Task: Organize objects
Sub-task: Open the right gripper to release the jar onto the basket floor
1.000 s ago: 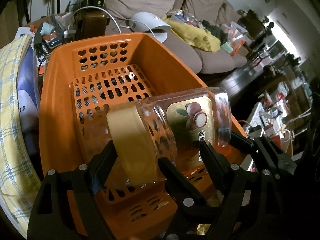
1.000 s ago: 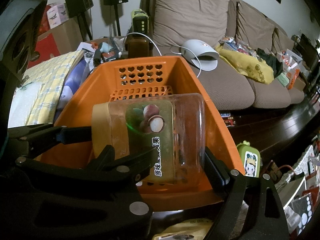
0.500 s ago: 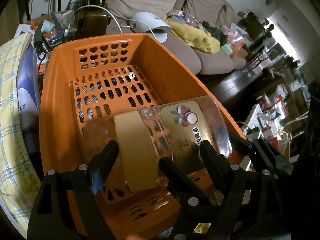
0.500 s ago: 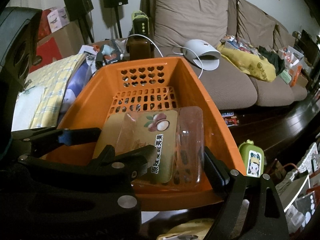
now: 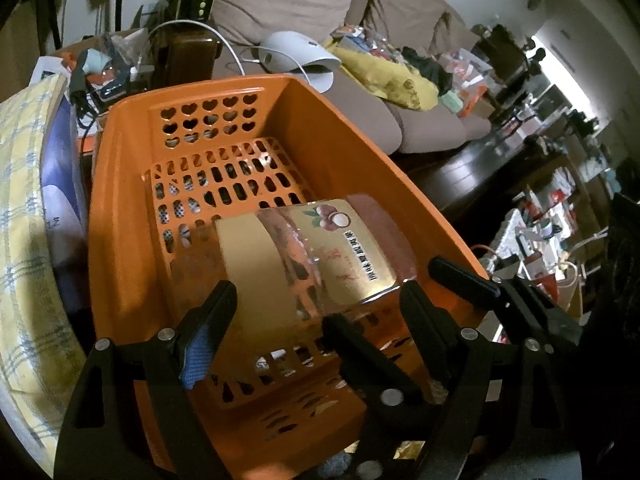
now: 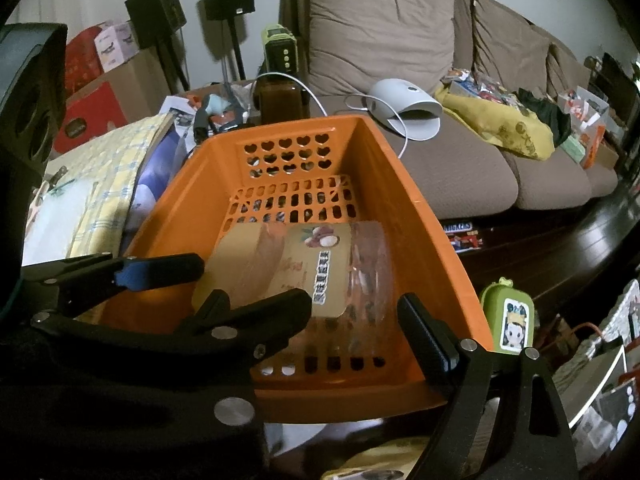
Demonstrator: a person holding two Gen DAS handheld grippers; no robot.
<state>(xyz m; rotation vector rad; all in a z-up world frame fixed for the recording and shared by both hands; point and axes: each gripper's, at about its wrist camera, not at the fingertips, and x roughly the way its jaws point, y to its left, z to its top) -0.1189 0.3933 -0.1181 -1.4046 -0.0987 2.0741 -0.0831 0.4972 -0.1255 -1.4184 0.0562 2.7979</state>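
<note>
Clear jar (image 5: pixel 312 264) w/ tan lid lies on its side on orange basket (image 5: pixel 120 240) floor, beyond both grippers' wide-open fingers (image 5: pixel 212 320), untouched. 1 s ago it was up between them; now dropped in.

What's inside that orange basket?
One clear plastic jar with a tan lid, lying on its side on the orange basket floor. The jar hides the floor beneath it.

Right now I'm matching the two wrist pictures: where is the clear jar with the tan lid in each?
Left wrist: jar lies on its side in the orange basket, lower centre.
Right wrist: jar in the basket's near end, centre.
Shared landmark: heart-shaped holes in the basket's far wall.
</note>
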